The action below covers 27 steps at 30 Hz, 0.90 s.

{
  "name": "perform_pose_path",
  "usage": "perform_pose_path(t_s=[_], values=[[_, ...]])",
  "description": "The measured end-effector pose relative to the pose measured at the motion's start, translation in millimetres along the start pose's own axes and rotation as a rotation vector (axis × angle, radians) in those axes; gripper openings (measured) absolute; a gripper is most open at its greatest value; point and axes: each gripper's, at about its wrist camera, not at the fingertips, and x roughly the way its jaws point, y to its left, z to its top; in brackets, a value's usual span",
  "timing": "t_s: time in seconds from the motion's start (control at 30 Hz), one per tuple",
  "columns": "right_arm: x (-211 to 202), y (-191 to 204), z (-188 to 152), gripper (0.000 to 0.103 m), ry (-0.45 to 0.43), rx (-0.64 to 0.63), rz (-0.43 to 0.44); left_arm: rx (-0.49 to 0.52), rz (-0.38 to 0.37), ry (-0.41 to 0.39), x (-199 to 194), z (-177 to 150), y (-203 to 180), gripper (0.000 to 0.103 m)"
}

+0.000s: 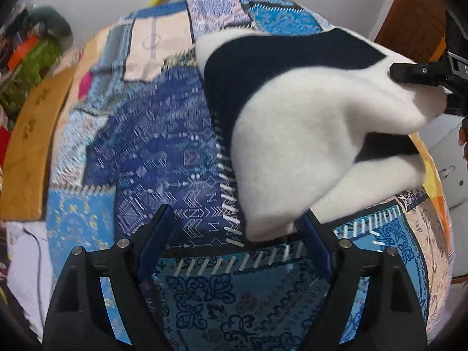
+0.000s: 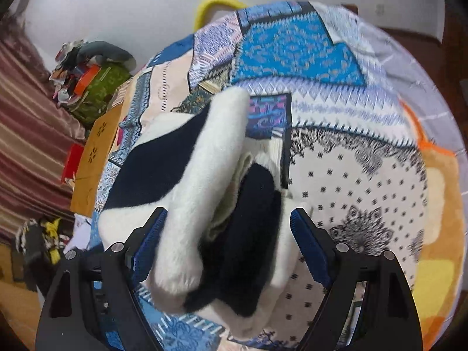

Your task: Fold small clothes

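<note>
- My left tongs (image 1: 235,235) were spread, empty, the sweater (image 1: 307,122) just right of them on the bed (image 1: 152,134).
- My right tongs (image 2: 228,231) were spread around its bunched end, nearer.

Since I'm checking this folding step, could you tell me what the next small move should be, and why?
Probably close the right gripper on the black-and-white garment: its bunched folds sit between the open jaws, unpressed. The left gripper, also open, has only a white corner at one finger, over the patchwork bedspread.
</note>
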Motion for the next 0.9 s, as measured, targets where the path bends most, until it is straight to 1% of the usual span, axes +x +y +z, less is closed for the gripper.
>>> perform_pose_path(t_s=[0.13,0.27,0.33,0.37,0.43,0.47,0.53,0.6,0.73,0.9], values=[[9,0,-1,0.082,0.024,0.010,0.011,-0.039,-0.035,0.020,11,0,8,0.085],[13,8,-1,0.081,0.023,-0.025,0.004,-0.056,-0.040,0.016,14,0,13,0.091],[13,13,-1,0.072,0.017,-0.045,0.009,-0.061,-0.044,0.016,16,0,14,0.092],[15,15,0,0.071,0.018,-0.050,0.011,-0.065,-0.046,0.017,16,-1,15,0.093],[16,19,0,0.059,0.012,-0.058,0.017,-0.072,-0.047,0.019,17,-1,17,0.094],[17,21,0,0.055,0.010,-0.063,0.020,-0.076,-0.047,0.021,17,-1,17,0.094],[13,26,0,0.040,-0.004,-0.075,0.023,-0.081,-0.045,0.023,17,-1,17,0.094],[9,30,1,0.032,-0.024,-0.093,0.026,-0.077,-0.038,0.022,17,-2,16,0.094],[-15,48,1,0.027,-0.083,-0.148,0.050,-0.075,-0.027,0.022,17,-3,15,0.094],[-53,74,2,0.026,-0.164,-0.215,0.088,-0.080,-0.014,0.022,15,-4,13,0.094]])
